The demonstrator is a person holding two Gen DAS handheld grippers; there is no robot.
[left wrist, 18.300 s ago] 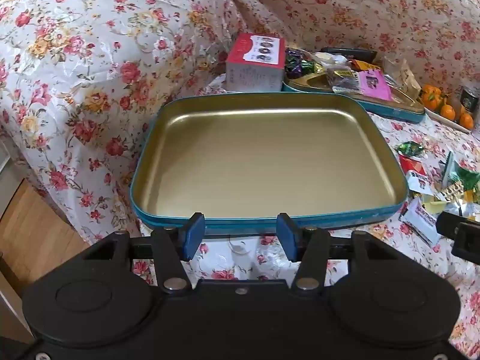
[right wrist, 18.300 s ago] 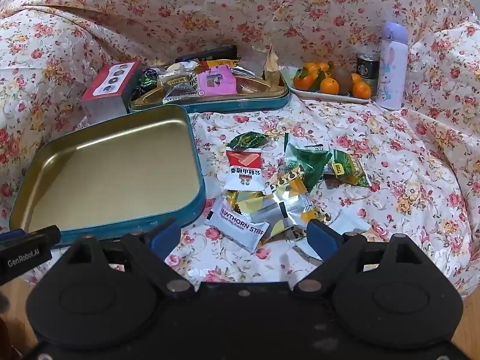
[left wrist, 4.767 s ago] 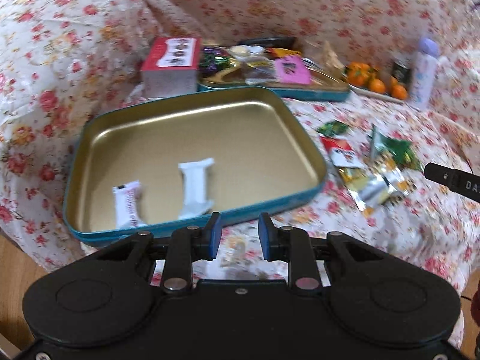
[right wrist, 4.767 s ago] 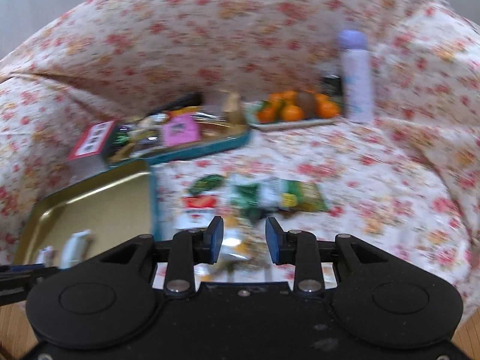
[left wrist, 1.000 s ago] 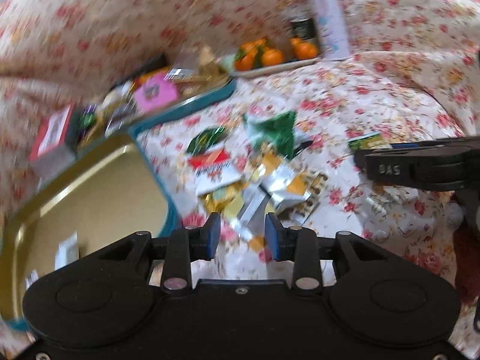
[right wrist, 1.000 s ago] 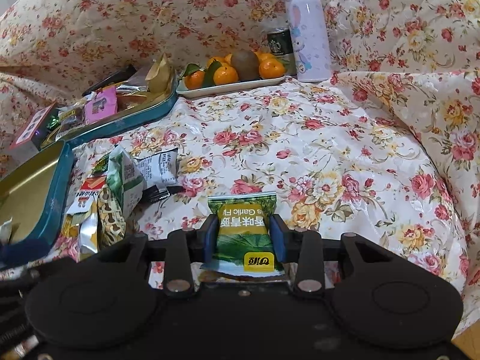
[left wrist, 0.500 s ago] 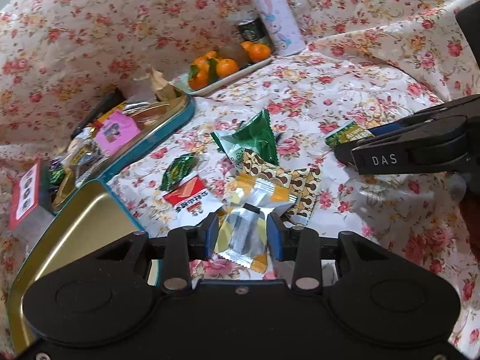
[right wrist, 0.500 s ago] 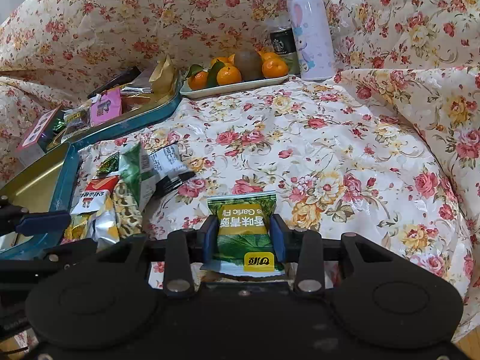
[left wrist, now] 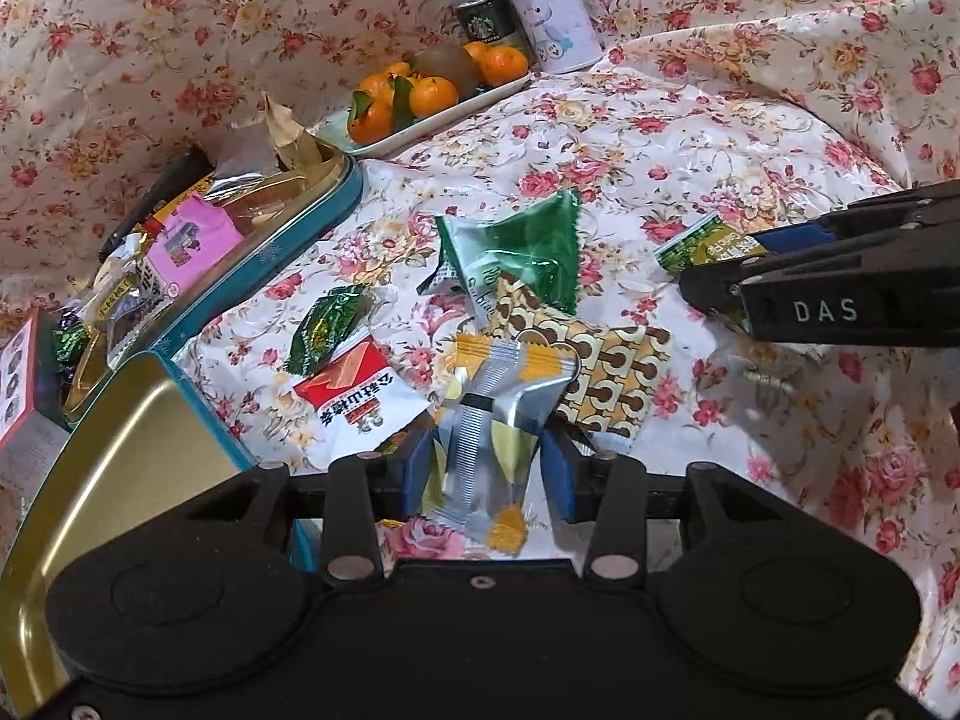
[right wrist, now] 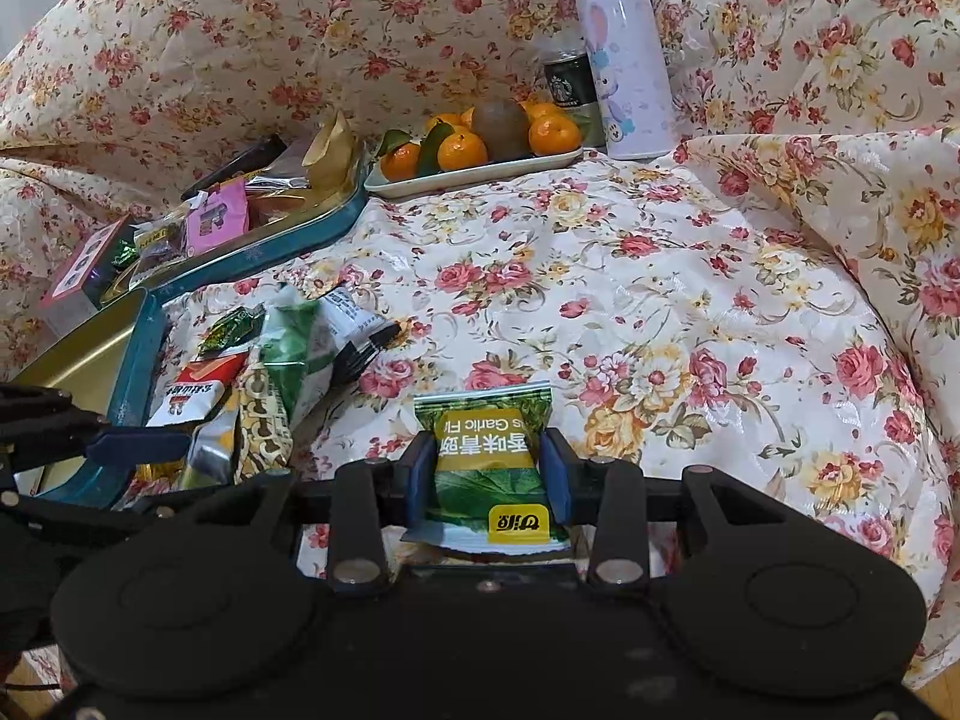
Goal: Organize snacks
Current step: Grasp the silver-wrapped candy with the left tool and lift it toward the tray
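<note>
My left gripper (left wrist: 487, 468) has its jaws around a silver and yellow snack packet (left wrist: 492, 420) at the near edge of a snack pile: a red and white packet (left wrist: 354, 396), a brown patterned packet (left wrist: 588, 372), a green bag (left wrist: 528, 252) and a small green candy (left wrist: 327, 327). The jaws touch the packet's sides. My right gripper (right wrist: 486, 471) is shut on a green garlic-flavour packet (right wrist: 489, 450) over the floral cloth; it also shows in the left wrist view (left wrist: 702, 249). The gold tin tray (left wrist: 120, 456) lies at the left.
A second teal tin (left wrist: 282, 228) full of snacks stands behind the tray, with a red box (left wrist: 18, 384) beside it. A plate of oranges (right wrist: 474, 144), a dark can (right wrist: 567, 87) and a lilac bottle (right wrist: 624, 54) stand at the back.
My left gripper has moved forward over the snack pile, and the silver and yellow packet now sits between its jaws. My right gripper still holds the green packet in nearly the same place.
</note>
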